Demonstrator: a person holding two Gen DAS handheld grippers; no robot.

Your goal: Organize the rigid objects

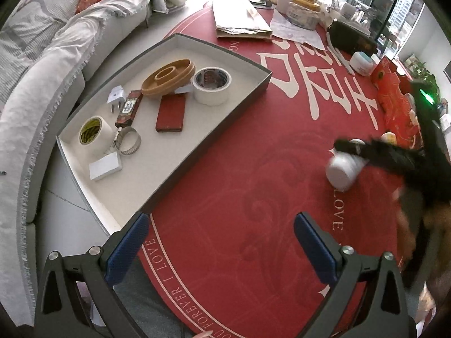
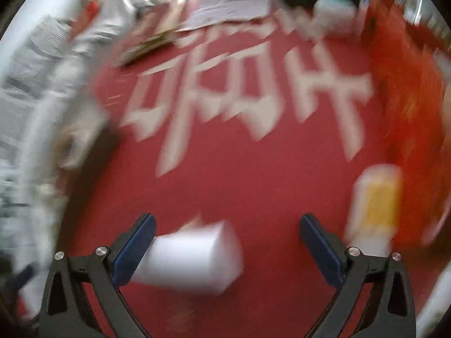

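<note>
Trouble could come if the wide-open right tongs [image 2: 227,249] bump the white cup [image 2: 191,256] lying between them, not gripped, and roll it off the red surface [image 2: 239,174]; left tongs [image 1: 221,249] hang open and empty.

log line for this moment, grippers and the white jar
left gripper: open, empty | right gripper: open around white jar, not gripping | tray: partly filled
</note>
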